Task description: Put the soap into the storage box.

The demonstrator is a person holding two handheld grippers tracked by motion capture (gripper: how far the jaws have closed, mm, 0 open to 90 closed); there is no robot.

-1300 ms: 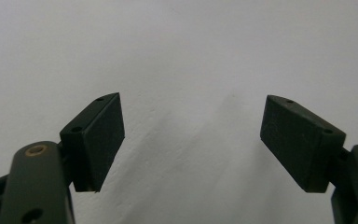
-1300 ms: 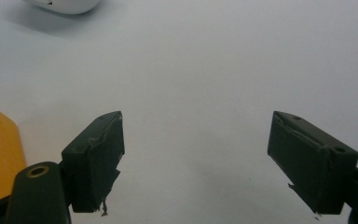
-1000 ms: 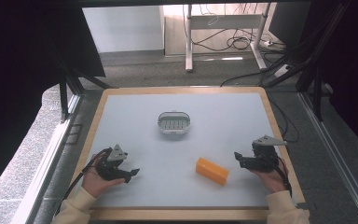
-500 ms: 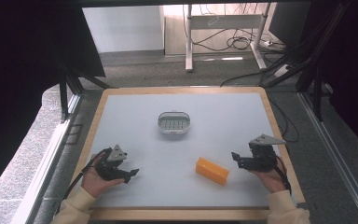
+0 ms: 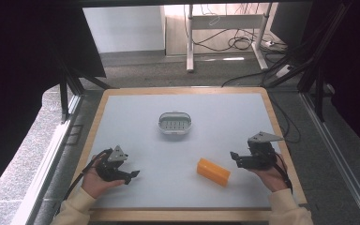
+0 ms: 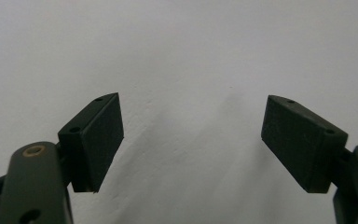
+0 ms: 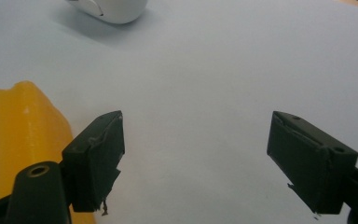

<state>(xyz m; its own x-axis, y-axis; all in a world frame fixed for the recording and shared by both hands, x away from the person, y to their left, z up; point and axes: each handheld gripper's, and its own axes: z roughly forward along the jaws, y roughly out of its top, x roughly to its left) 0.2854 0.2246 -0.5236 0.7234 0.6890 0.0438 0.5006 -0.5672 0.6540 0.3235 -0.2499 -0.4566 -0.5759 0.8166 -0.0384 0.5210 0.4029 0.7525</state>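
Lying on the bench, the orange block sits below the white soap dish; the right claw, jaws spread, hovers just beside the block, the left claw spread well apart.

Cream sleeves, black grippers, grey three-cornered plates, black cables

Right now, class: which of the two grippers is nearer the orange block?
The right gripper: the orange block lies just beside its open jaws, while the left gripper sits far across the table.
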